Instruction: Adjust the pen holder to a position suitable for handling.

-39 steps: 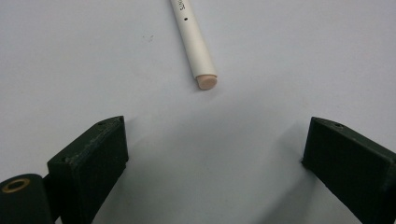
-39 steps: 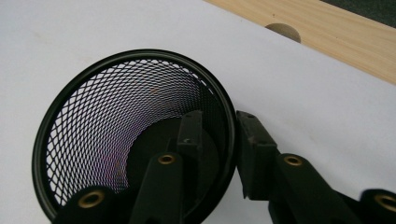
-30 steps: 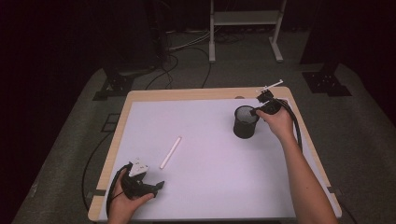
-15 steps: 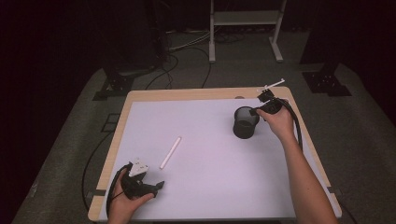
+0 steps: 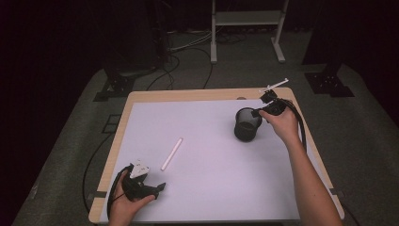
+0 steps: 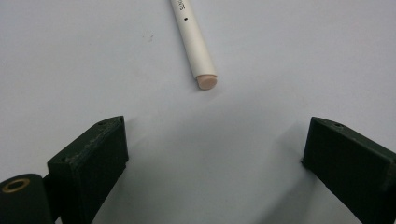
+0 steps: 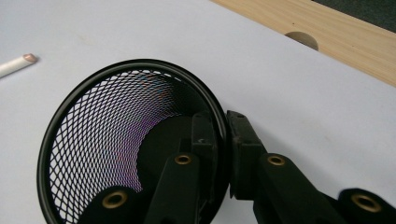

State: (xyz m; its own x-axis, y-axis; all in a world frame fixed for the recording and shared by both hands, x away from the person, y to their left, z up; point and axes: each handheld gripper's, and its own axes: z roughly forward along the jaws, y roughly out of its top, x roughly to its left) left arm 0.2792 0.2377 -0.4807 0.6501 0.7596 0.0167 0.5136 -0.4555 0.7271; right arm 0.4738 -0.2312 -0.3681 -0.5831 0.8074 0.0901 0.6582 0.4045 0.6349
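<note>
Mesh cup [image 5: 246, 124] sits toward the far right of the white table [image 5: 211, 188], and the right gripper [image 5: 263, 109] has its jaws pinched on the cup's rim, one inside and one outside. White pen [image 5: 171, 153] lies flat left of the middle. Left gripper [image 5: 157, 187] rests near the front left corner, jaws wide apart, pen tip just ahead of them, not touching.
</note>
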